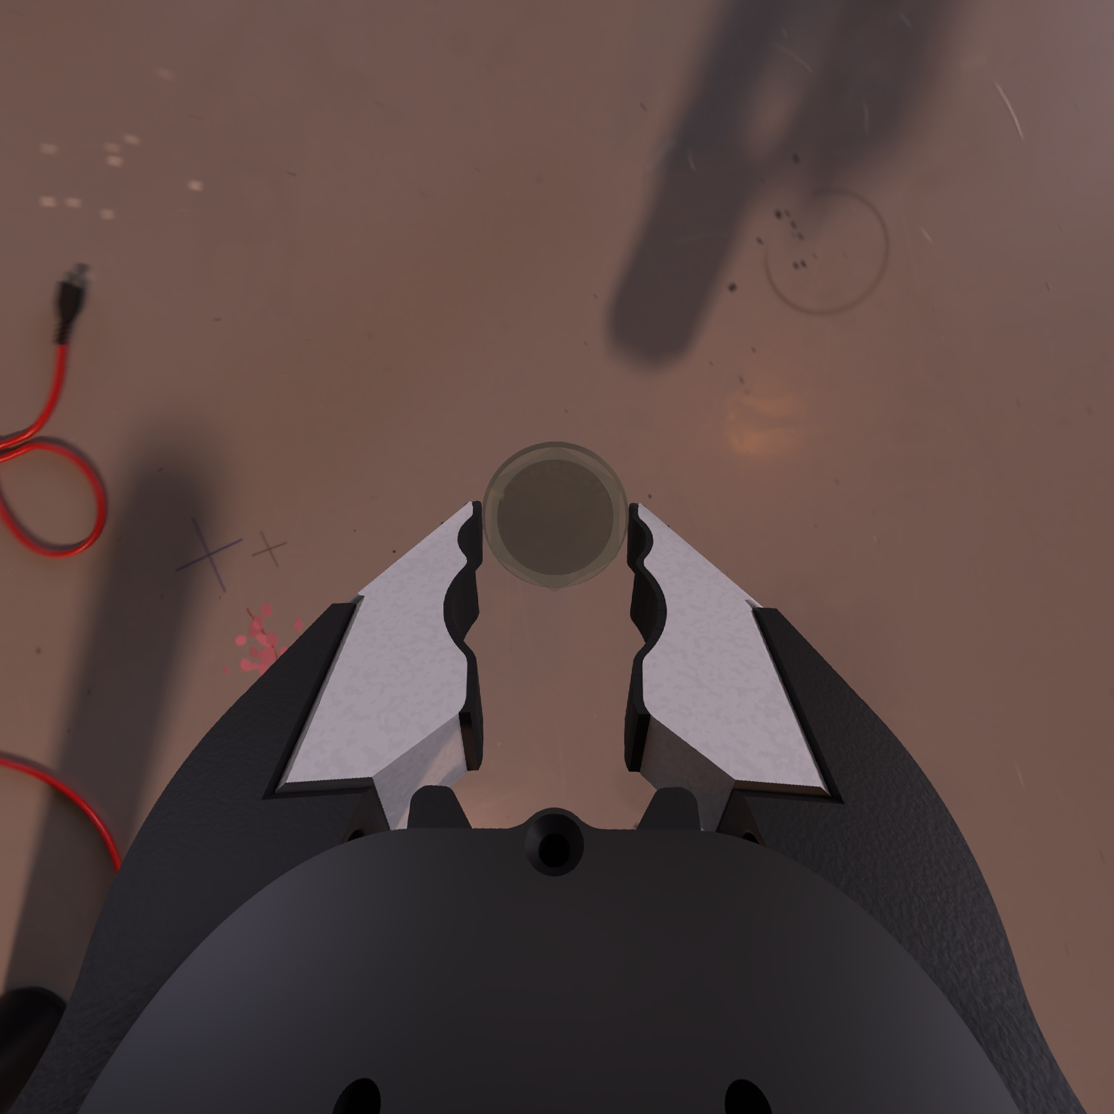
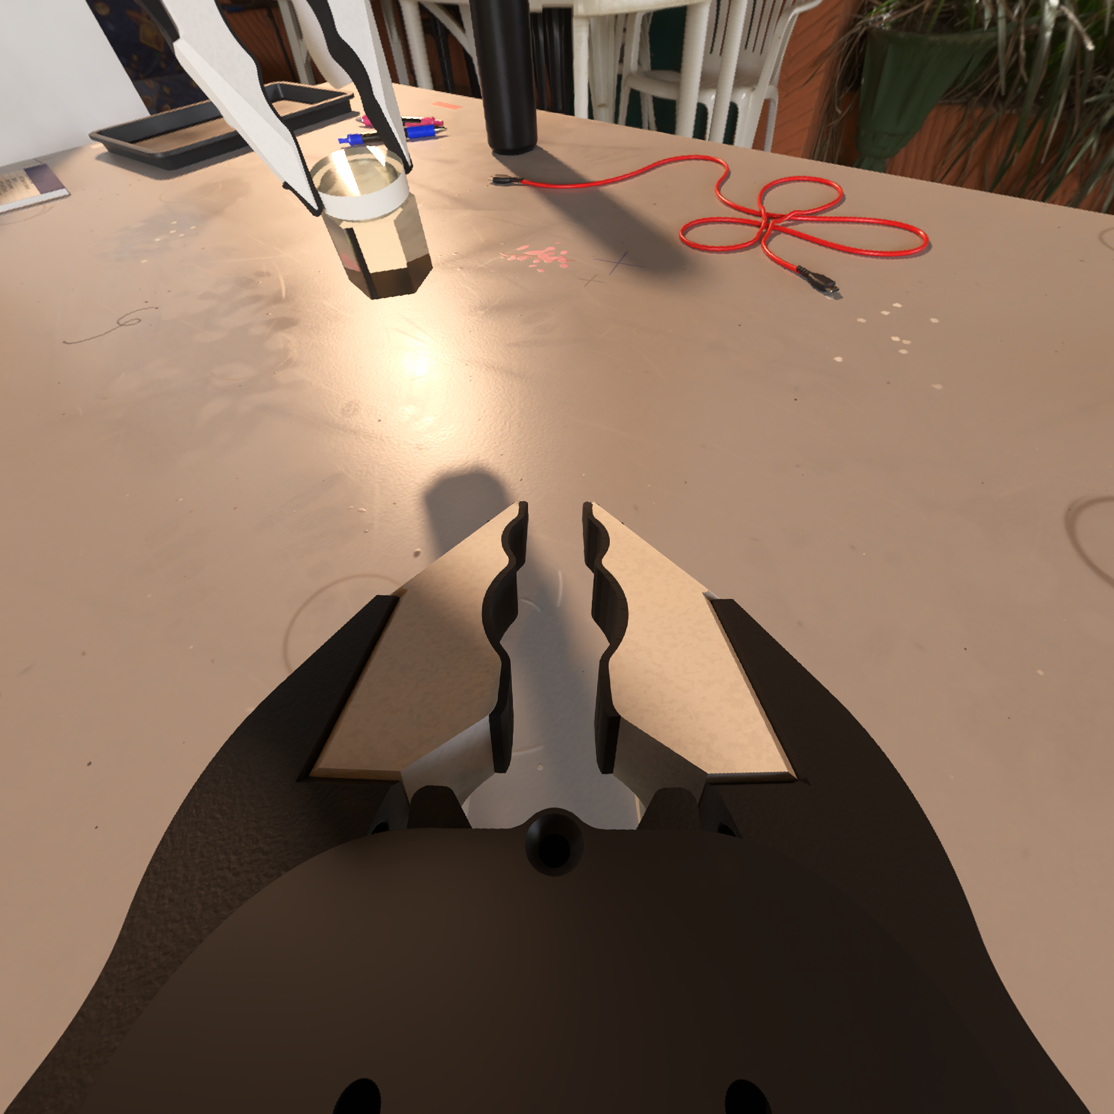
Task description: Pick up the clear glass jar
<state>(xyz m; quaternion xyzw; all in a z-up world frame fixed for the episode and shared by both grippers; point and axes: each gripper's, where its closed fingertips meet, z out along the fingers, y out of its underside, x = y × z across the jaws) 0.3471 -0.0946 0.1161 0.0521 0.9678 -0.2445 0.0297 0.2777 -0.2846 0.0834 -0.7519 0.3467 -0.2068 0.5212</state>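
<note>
The clear glass jar (image 1: 553, 515) shows from above in the left wrist view, between the fingertips of my left gripper (image 1: 554, 530). Both fingertips press on its sides, so the gripper is shut on it. In the right wrist view the left gripper (image 2: 361, 187) comes down from the upper left and grips the jar (image 2: 386, 253) at its rim; the faceted body hangs below, and it appears to be just above the brown table (image 2: 603, 392). My right gripper (image 2: 554, 512) is low over the table, nearer than the jar, empty, with a narrow gap between its fingers.
A red cable (image 2: 783, 223) lies looped at the right of the table, and it also shows in the left wrist view (image 1: 60, 386). A black cylinder (image 2: 506, 78), a black tray (image 2: 169, 144), pens (image 2: 416, 129) and a booklet (image 2: 30, 187) lie at the far side. White chairs stand beyond.
</note>
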